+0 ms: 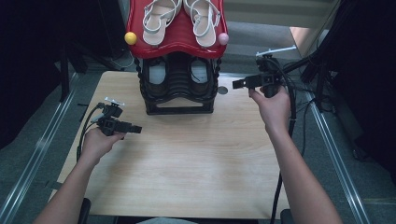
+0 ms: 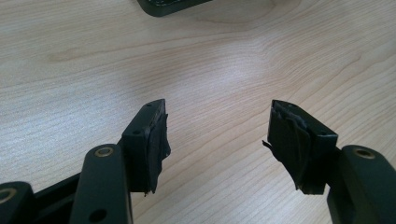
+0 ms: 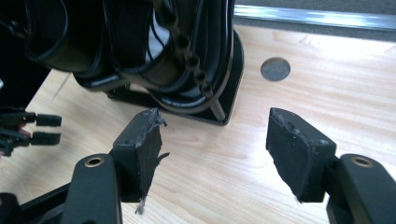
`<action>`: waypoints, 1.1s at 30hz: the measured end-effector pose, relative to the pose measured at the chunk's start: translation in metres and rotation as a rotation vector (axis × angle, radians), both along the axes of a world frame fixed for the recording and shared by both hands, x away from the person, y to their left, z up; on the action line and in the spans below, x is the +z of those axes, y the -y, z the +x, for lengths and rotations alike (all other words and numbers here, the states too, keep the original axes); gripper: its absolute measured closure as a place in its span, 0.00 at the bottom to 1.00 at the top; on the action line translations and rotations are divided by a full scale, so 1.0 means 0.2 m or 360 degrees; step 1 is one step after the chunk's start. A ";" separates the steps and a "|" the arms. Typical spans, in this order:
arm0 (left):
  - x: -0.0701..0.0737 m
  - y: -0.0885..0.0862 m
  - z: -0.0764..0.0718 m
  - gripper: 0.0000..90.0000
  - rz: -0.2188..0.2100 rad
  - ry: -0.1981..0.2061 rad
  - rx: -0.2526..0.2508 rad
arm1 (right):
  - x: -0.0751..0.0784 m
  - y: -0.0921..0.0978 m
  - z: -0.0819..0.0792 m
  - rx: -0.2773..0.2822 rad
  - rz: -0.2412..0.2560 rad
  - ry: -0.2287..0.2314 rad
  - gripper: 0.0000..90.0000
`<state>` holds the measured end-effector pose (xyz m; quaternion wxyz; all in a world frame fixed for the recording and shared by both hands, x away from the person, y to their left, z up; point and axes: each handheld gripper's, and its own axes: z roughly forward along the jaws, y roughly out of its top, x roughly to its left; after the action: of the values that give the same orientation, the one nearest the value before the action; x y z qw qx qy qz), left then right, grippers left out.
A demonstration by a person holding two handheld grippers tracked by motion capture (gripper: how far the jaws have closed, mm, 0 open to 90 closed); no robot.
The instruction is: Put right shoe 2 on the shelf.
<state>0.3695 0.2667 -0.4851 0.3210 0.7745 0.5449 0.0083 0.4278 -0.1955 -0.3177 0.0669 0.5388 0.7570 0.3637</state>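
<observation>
A shoe rack stands at the back middle of the wooden table. Its red top shelf carries a pair of white sandals. The black lower tier holds two dark shoes. My left gripper hovers over the table's left part, open and empty, pointing right; in the left gripper view bare wood lies between its jaws. My right gripper is to the right of the rack, open and empty, pointing at it; the right gripper view faces the rack's black corner.
A yellow ball and a pink ball cap the red shelf's front corners. A grey round plug sits in the table beside the rack. Metal rails run along both sides of the table. Cables trail from the right gripper.
</observation>
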 end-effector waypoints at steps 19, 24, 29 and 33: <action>0.00 0.00 0.00 0.42 0.0000 0.0009 -0.0004 | -0.32 0.03 -0.12 0.0022 0.0023 -0.0029 0.41; 0.00 -0.01 0.00 0.42 0.0005 0.0011 -0.0007 | -0.39 0.05 -0.14 0.0027 0.0010 -0.0026 0.41; 0.00 -0.01 0.00 0.42 -0.0001 0.0014 -0.0002 | -0.46 0.07 -0.17 0.0029 0.0023 -0.0029 0.42; 0.00 0.00 0.00 0.42 0.0002 0.0013 -0.0009 | -0.52 0.08 -0.18 0.0028 0.0029 -0.0045 0.42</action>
<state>0.3696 0.2673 -0.4853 0.3227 0.7762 0.5415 0.0108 0.3913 -0.2122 -0.4212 0.0482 0.5378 0.7591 0.3636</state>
